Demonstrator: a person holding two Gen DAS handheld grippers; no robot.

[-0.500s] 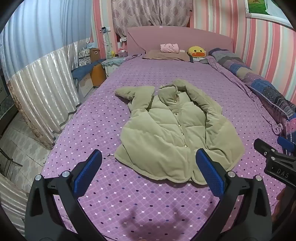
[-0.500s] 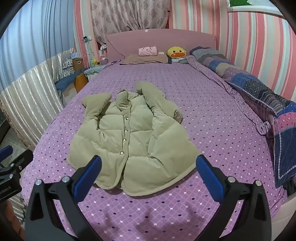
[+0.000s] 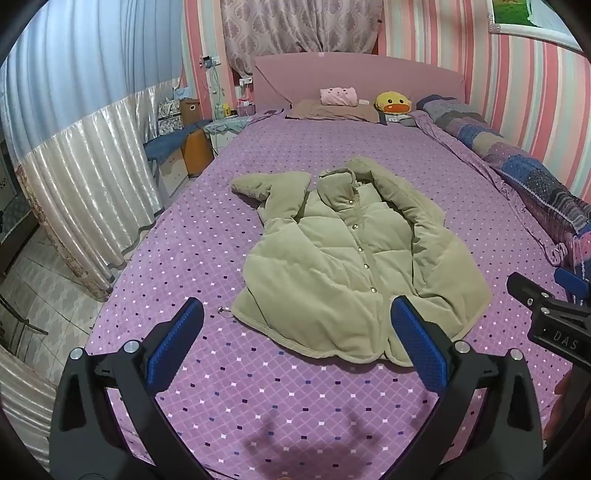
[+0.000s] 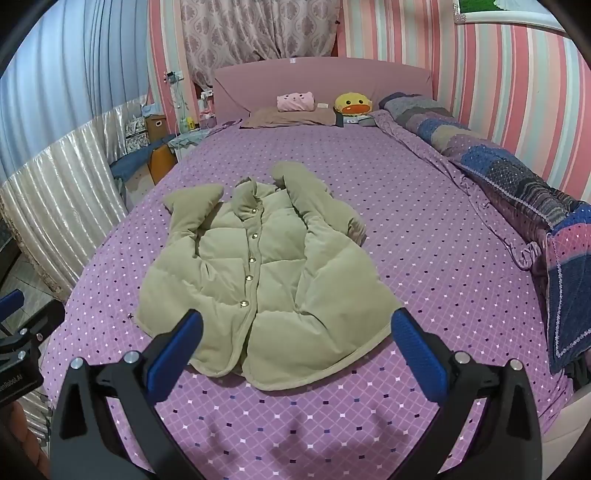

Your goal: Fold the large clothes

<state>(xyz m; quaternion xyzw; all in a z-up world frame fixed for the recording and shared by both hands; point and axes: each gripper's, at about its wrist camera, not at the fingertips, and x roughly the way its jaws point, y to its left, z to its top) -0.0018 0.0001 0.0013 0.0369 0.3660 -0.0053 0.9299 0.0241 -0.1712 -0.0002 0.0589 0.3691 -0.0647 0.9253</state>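
Left wrist view: right gripper cut off; both grippers' fingers spread, empty.

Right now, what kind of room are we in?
A bedroom, most likely in a home. A wide bed with a pink headboard fills the view, pillows and a duck plush lie at its head, and a curtain hangs behind it.
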